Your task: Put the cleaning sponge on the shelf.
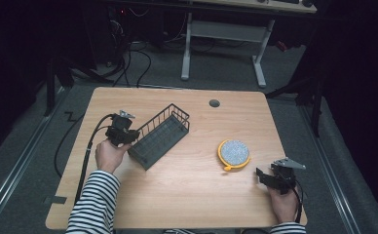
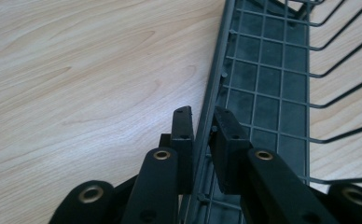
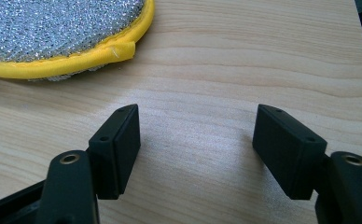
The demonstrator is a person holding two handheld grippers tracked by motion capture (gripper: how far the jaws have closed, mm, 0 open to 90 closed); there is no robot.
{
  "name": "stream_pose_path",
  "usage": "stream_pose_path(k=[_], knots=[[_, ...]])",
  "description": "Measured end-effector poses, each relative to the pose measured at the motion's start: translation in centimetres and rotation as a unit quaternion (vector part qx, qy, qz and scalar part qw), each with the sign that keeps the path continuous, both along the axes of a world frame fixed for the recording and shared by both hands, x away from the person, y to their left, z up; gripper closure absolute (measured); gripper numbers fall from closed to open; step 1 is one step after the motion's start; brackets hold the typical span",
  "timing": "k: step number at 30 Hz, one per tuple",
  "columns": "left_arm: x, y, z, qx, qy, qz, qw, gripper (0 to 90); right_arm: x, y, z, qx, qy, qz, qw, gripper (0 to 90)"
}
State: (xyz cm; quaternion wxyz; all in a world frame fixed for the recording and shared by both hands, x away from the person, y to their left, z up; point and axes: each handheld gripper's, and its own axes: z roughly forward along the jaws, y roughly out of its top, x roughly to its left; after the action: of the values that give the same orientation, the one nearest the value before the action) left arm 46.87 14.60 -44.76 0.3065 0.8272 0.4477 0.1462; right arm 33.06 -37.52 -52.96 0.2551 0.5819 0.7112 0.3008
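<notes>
High view first: the wire rack (image 1: pixel 160 135), a dark grey long tray with a wire fence along one side, sits on the left half of the table (image 1: pixel 187 195), lying diagonally so one short end points toward the far edge and the other toward the near left corner. The left gripper (image 1: pixel 131 138) is right at the rack's left long rim, with the person's left hand (image 1: pixel 110 155) and a striped sleeve (image 1: pixel 95 202) coming in from the near edge.

Left gripper view makes the grip pretty obvious: the gripper (image 2: pixel 202 133) has its two black jaws on either side of the rack's thin rim wire (image 2: pixel 212 102), one outside over the wood, one inside over the mesh floor. They're pulled in tight with just the rim between them, so I'd call that clamped on the wire rack (image 2: pixel 268 84).

Over on the right, the right gripper (image 1: pixel 261 176) rests near the table's right edge, close to the near right corner. Its own view shows the gripper (image 3: pixel 195 140) spread wide with bare wood between the jaws, nothing held. Just ahead of it lies a round scrubber pad (image 3: pixel 53 28), silver sparkly mesh with a yellow border and a little yellow loop. From above, the scrubber pad (image 1: pixel 234 152) sits well apart from the rack, right of the table's middle.
</notes>
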Motion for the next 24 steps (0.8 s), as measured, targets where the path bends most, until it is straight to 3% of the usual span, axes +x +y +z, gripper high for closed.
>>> stream_pose_path(k=[10, 24], knots=[[-0.7, -1.2, -0.1, -0.005, 0.000, -0.034, 0.9994, 85.2, 0.0, 0.0, 0.0, 0.000, 0.000, 0.000, 1.0000, 32.3], [-1.2, -2.4, -0.1, -0.015, 0.004, -0.042, 0.9990, 85.6, 0.0, 0.0, 0.0, 0.000, 0.000, 0.000, 1.0000, 32.4]])
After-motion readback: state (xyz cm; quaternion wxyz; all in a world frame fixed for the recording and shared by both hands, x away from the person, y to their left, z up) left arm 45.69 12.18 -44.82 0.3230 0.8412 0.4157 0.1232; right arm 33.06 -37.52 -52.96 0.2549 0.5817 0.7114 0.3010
